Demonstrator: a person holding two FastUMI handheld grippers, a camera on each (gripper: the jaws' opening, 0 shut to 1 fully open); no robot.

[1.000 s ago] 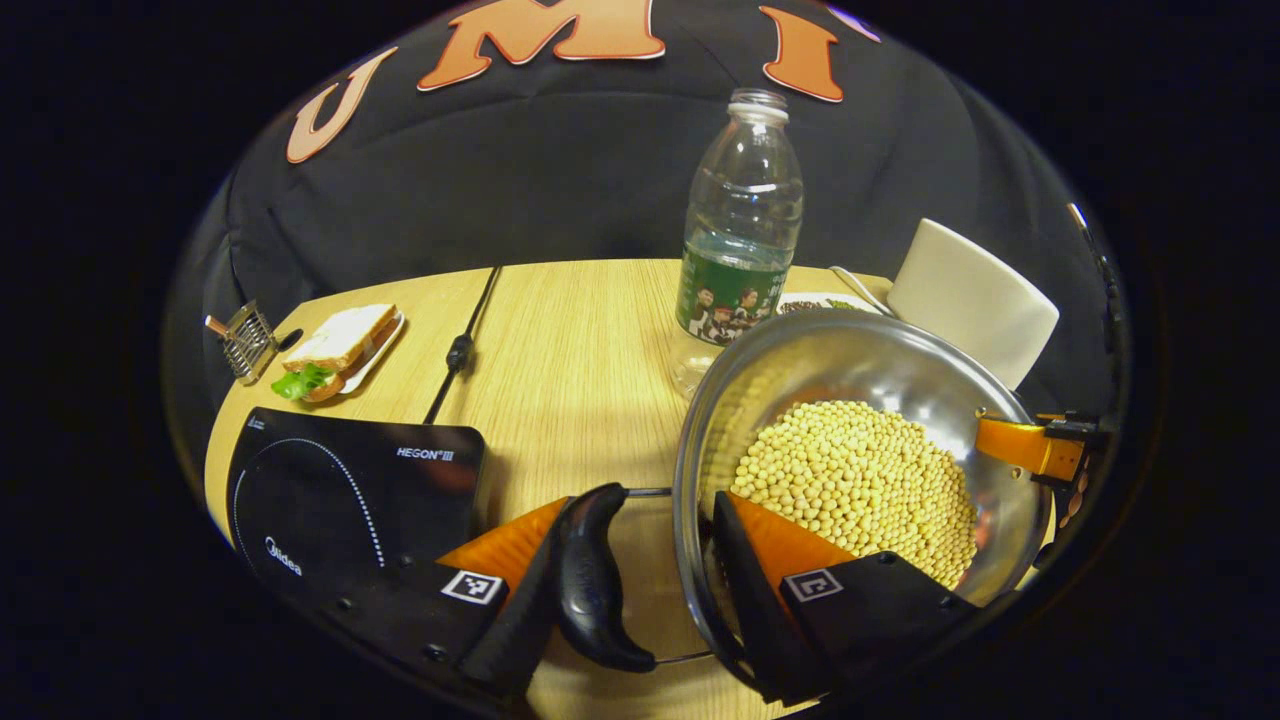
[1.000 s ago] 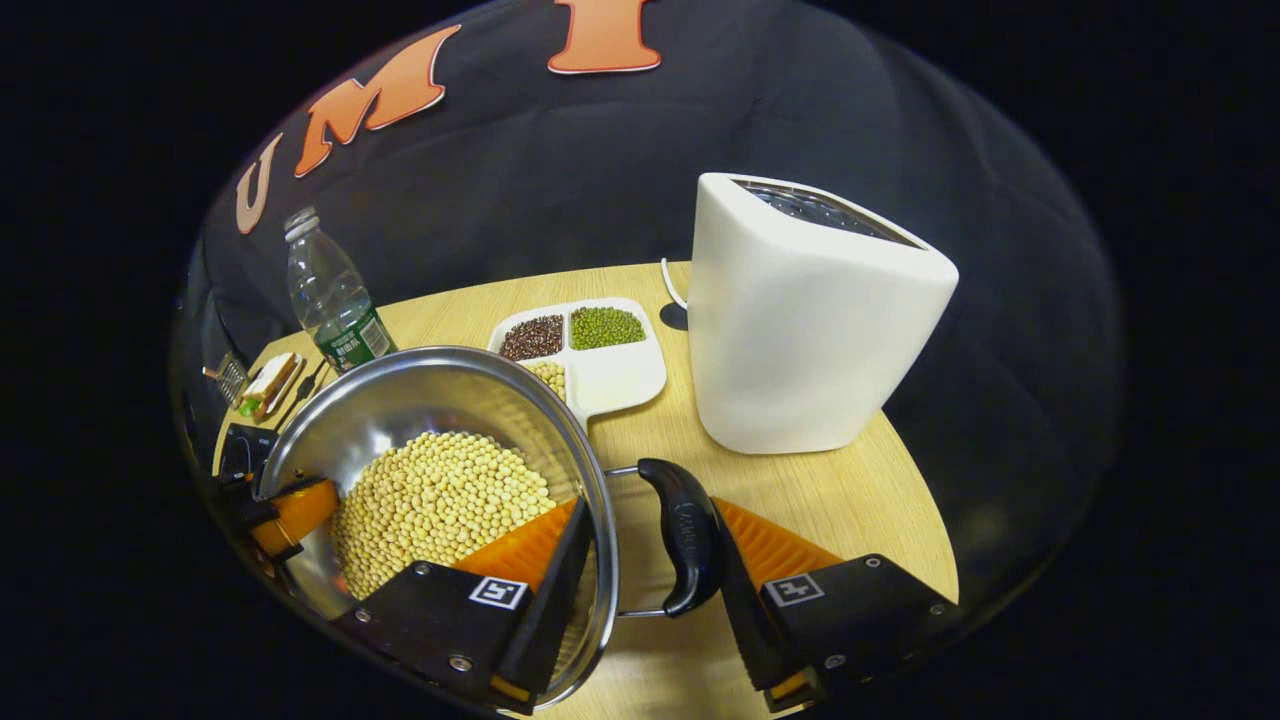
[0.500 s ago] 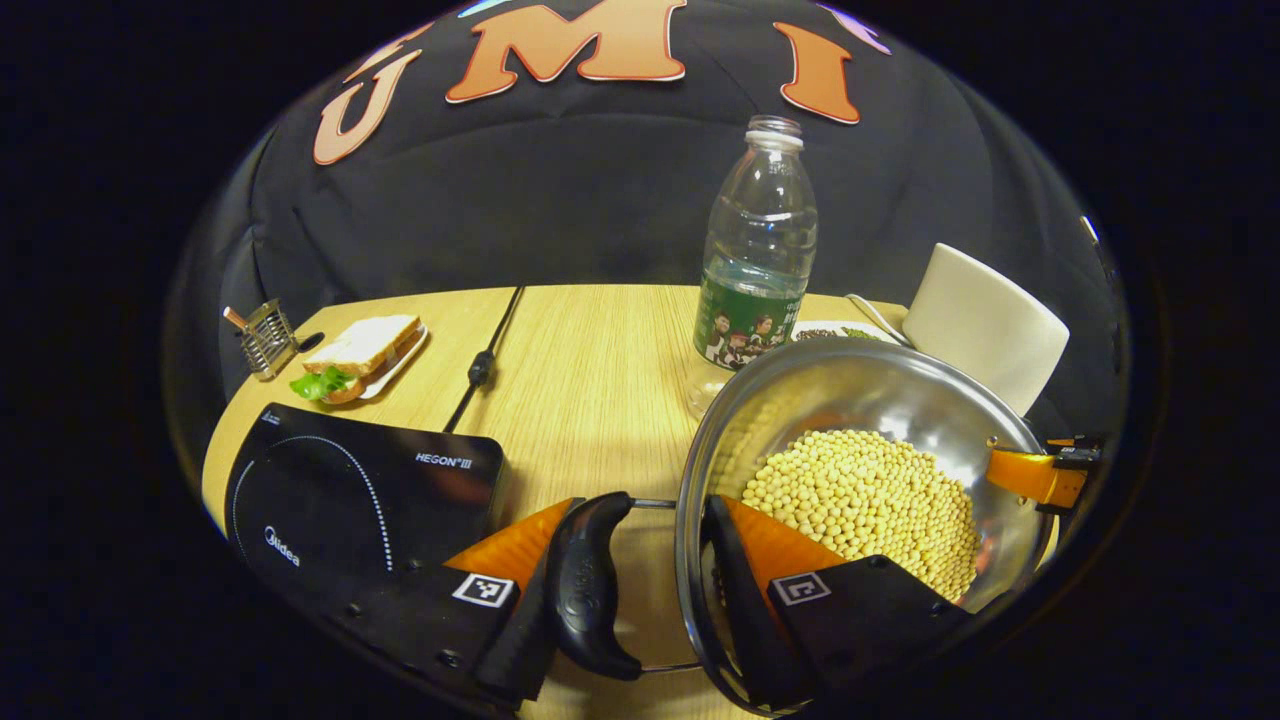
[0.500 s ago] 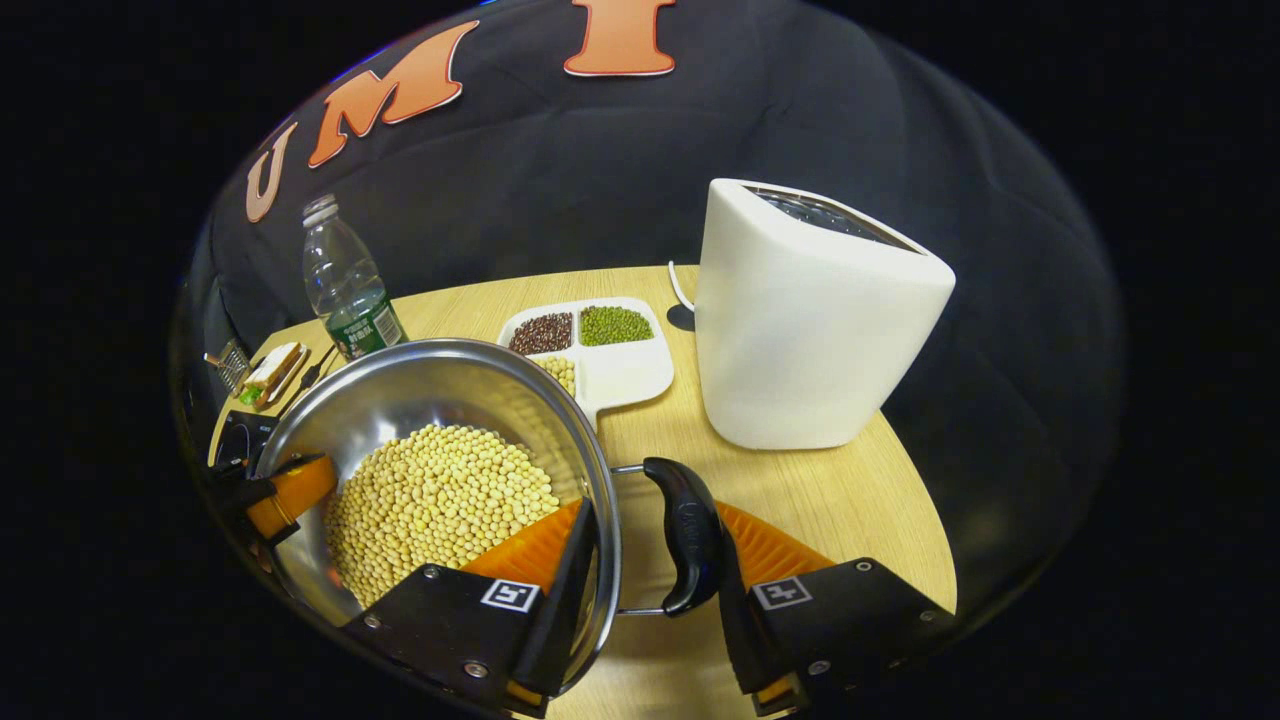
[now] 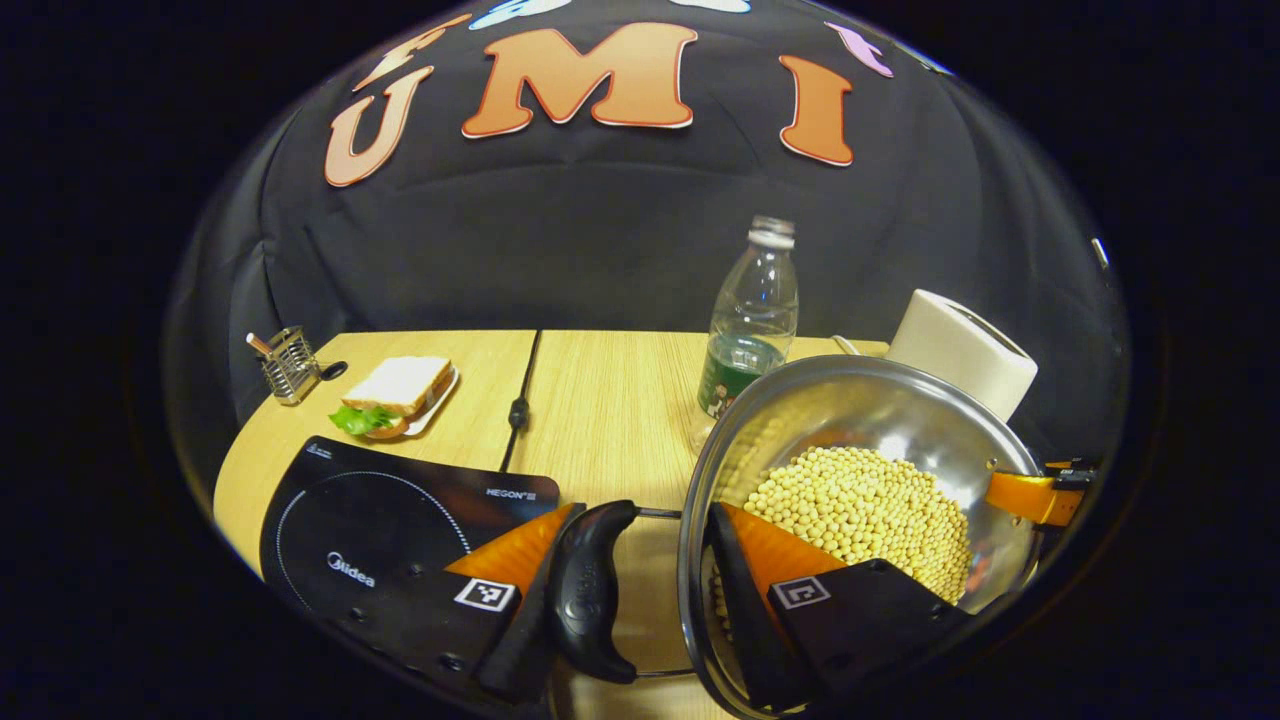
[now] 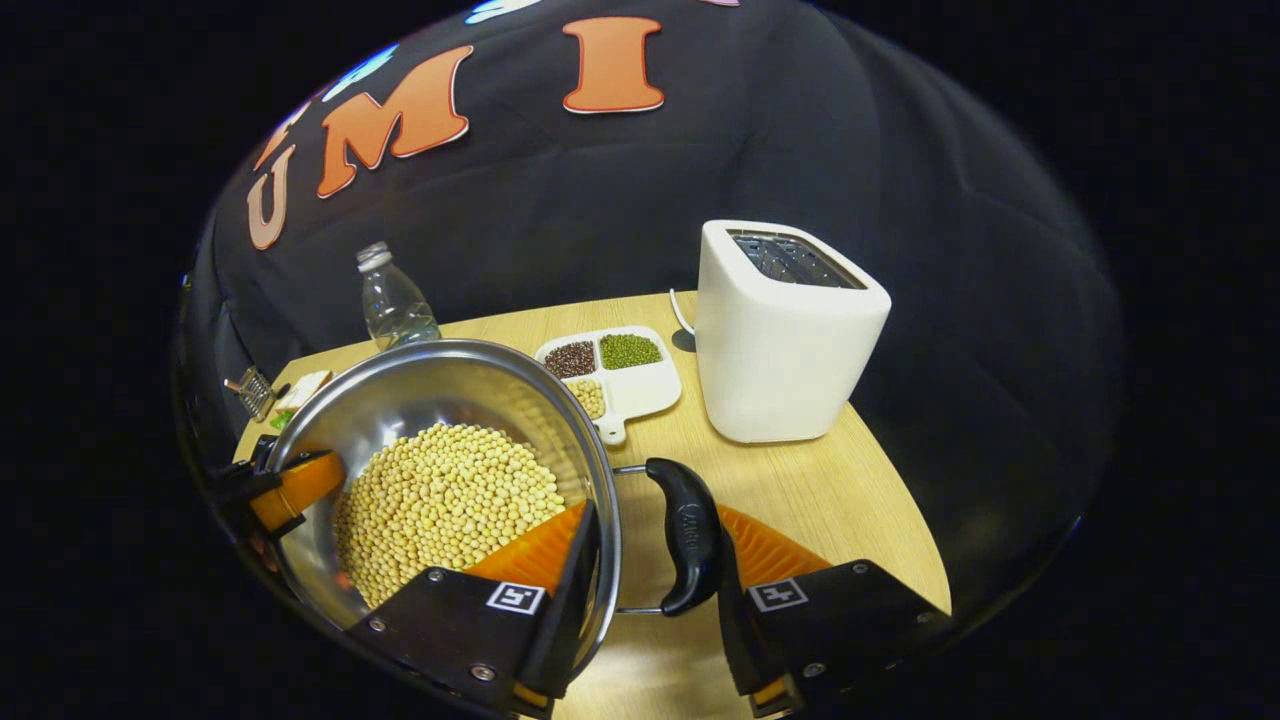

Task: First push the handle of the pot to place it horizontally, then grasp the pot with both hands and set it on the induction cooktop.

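The round stainless-steel pot [image 5: 860, 420] heaped with pale yellow soybeans [image 5: 860, 505] hangs between the two tools, its rim tilted, above the light wooden tabletop [image 5: 600, 390]. The left tool [image 5: 640, 590] straddles the pot's left side: one finger lies inside against the wall, the other presses the outside of the black curved side handle [image 5: 588, 590], so it is closed on the handle and rim. In the right gripper view the right tool [image 6: 650, 575] does the same at the opposite black side handle [image 6: 688, 535], one finger inside the steel wall [image 6: 440, 390], the other behind the handle, clamped on it; the left tool [image 6: 290, 490] shows at the far rim. The flat black induction cooktop [image 5: 390, 520] lies on the tabletop to the left of the pot, near the front edge, just beyond the left tool, with nothing on its surface. A black power cord [image 5: 520, 400] runs from it toward the far edge. Far left stand a small wire holder [image 5: 288, 362] and a sandwich with lettuce on a small white plate [image 5: 395, 392]. A clear plastic water bottle with a green label [image 5: 752, 320] stands just behind the pot. To the right are a white toaster [image 6: 785, 330] and a white divided tray of beans [image 6: 615, 370], well apart from the cooktop.
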